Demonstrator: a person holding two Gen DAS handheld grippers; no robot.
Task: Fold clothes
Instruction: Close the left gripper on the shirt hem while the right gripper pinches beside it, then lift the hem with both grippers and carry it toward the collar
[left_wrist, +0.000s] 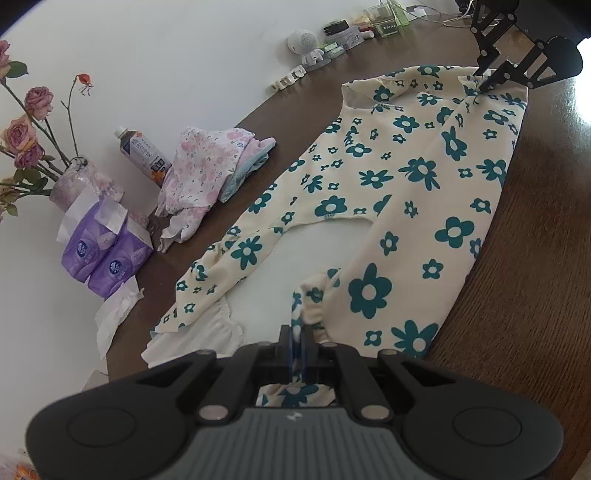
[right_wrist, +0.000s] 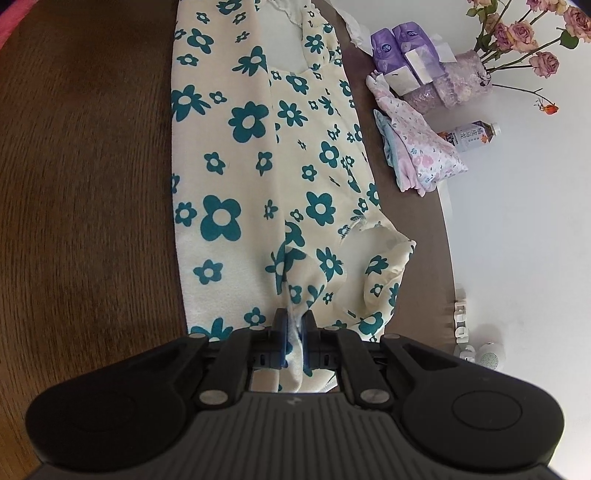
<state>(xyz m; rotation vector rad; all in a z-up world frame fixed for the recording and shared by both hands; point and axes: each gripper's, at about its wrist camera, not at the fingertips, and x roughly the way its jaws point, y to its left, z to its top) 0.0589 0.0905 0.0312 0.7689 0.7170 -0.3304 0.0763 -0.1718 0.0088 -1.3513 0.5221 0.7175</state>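
We have the cream cotton garment with teal flower print (left_wrist: 417, 177) stretched across the dark wooden table (left_wrist: 517, 295) between our tongs; left gripper (left_wrist: 297, 338) pinches a gathered cuff, right gripper (right_wrist: 294, 325) clamps bunched fabric at the far end; we should lift both together, keep the edge taut, lay it over evenly.
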